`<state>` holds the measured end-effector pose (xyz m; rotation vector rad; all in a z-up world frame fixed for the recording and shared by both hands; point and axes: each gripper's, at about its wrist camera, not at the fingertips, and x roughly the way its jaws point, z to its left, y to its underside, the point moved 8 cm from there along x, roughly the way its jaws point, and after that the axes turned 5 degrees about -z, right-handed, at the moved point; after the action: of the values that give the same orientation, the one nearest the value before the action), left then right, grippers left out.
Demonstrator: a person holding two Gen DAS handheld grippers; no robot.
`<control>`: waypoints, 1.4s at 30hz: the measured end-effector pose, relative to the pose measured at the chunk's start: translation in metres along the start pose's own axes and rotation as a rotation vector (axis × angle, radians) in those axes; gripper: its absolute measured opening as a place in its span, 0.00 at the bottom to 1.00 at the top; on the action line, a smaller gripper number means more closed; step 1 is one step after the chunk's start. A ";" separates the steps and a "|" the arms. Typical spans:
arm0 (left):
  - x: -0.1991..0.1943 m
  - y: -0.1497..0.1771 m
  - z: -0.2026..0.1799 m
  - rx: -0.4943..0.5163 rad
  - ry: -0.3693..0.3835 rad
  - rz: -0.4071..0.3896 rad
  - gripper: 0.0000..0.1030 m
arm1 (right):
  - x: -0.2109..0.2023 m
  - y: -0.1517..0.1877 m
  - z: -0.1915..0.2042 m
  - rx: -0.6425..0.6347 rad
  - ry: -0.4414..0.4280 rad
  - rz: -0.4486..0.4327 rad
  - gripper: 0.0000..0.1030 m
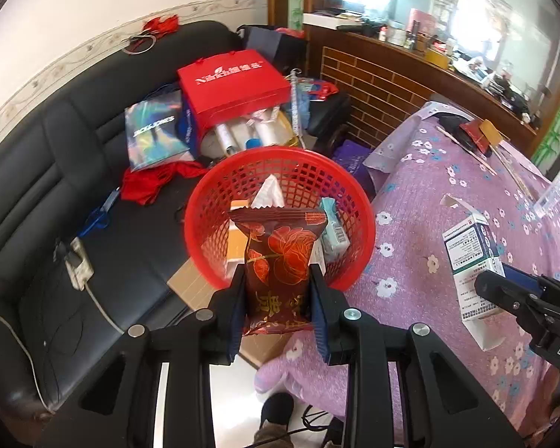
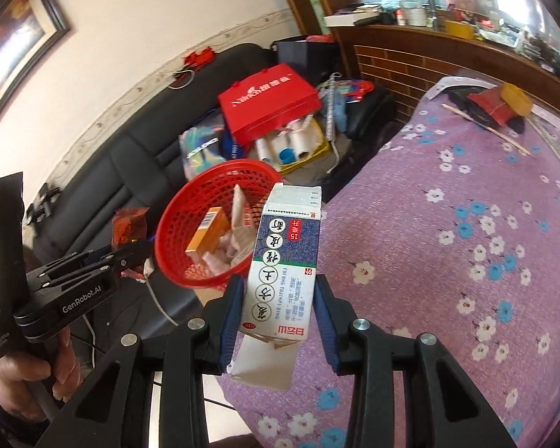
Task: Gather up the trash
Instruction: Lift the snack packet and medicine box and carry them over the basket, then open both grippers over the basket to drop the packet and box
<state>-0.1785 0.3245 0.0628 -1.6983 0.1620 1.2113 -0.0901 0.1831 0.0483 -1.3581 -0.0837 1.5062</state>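
Your left gripper [image 1: 278, 291] is clamped tight on a dark red rose-printed wrapper [image 1: 280, 261], both pads squeezing its sides; the wrapper's top edge stands in front of the red mesh basket [image 1: 205, 201], which sits at the edge of the black sofa [image 1: 56, 156] just beside the table's corner; inside the basket you can see an orange box [image 2: 207, 237], a crumpled white tissue [image 1: 268, 192] and a teal-and-white carton [image 1: 332, 231]. Your right gripper [image 2: 278, 317] is closed on a white-and-blue medicine box [image 2: 285, 261], jaws partly apart and pressed to its flanks; the box is upside down in that grip, its opened flap hanging below the pads, and it is held over the purple floral tablecloth [image 2: 448, 261] near the basket's rim; from the right wrist view your hand [image 2: 26, 369] shows wrapped round the left gripper's handle, wrapper poking out by the basket's left side; red gift bag [image 1: 235, 86] lies on the sofa behind the basket.
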 end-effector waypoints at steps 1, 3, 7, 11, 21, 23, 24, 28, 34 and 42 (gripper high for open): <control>-0.002 0.001 0.000 -0.003 -0.007 0.001 0.29 | 0.000 0.000 0.000 -0.005 -0.013 0.003 0.40; -0.007 0.000 0.002 -0.013 -0.033 0.002 0.29 | 0.001 0.000 -0.002 -0.006 -0.030 0.009 0.40; -0.010 -0.003 0.003 -0.023 -0.044 -0.002 0.29 | 0.006 -0.004 -0.001 -0.003 -0.060 0.011 0.40; 0.000 -0.006 0.002 -0.007 -0.028 0.005 0.29 | 0.010 -0.012 0.003 -0.007 -0.057 -0.007 0.40; 0.023 -0.021 0.013 0.005 0.010 0.019 0.29 | 0.031 -0.038 0.014 -0.009 -0.045 -0.017 0.40; 0.028 -0.024 0.017 0.012 0.006 0.023 0.29 | 0.039 -0.043 0.018 -0.006 -0.046 -0.014 0.40; 0.029 -0.025 0.019 0.015 0.005 0.023 0.29 | 0.042 -0.045 0.020 -0.006 -0.047 -0.012 0.40; 0.037 -0.032 0.029 0.007 0.010 0.027 0.29 | 0.055 -0.056 0.030 -0.018 -0.050 -0.015 0.40; 0.045 -0.044 0.035 0.015 0.025 0.023 0.29 | 0.075 -0.067 0.039 -0.023 -0.049 -0.009 0.40; 0.059 -0.052 0.037 0.023 0.054 0.026 0.29 | 0.092 -0.075 0.044 -0.029 -0.044 -0.001 0.40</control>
<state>-0.1415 0.4025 0.0505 -1.7141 0.2310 1.1791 -0.0579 0.3053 0.0500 -1.3483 -0.1338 1.5396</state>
